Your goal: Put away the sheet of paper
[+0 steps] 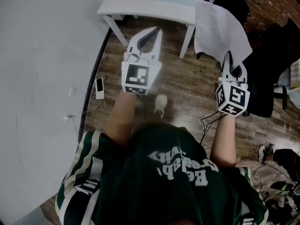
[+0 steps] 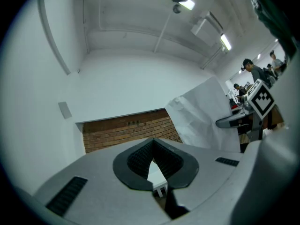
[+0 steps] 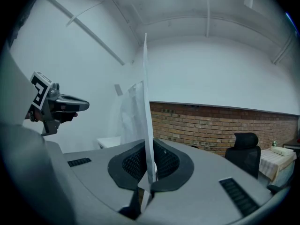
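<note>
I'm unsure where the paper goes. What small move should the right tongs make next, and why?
Probably carry the white sheet of paper, clamped upright in the right tongs, forward and leftward over the white table: the sheet hangs by the table's right corner, not yet above its top.

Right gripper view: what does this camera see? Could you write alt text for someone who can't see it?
The right gripper has its jaws shut on a white sheet of paper, which stands upright, edge-on to the camera. The left gripper is at the left, and a brick wall and a black office chair lie beyond.
</note>
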`<state>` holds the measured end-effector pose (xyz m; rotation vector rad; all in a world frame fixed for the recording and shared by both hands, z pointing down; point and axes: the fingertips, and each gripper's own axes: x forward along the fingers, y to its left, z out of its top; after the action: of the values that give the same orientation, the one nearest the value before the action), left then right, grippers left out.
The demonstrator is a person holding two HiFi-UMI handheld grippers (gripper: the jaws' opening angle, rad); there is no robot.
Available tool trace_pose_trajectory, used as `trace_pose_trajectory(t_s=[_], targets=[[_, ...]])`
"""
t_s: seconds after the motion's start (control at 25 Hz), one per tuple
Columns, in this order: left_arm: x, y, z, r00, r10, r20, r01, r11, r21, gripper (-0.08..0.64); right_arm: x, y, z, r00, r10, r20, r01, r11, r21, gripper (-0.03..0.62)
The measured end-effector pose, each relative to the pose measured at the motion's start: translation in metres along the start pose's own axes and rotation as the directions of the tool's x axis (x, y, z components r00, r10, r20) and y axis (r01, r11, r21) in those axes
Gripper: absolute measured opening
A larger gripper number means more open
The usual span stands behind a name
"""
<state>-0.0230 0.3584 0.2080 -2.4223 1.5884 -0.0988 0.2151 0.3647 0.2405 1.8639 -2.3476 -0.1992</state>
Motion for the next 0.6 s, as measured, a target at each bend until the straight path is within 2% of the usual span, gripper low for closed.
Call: trace_pose_trajectory(t_s=[0.6], targets=[[0.123,0.084,-0.042,0.998,-0.058,-0.008,0.057,0.998,-0.020,0.002,0.144,0.011,0.002,0.999,-0.023,-0.032,0.022,0.999,-0.042,-0.006]])
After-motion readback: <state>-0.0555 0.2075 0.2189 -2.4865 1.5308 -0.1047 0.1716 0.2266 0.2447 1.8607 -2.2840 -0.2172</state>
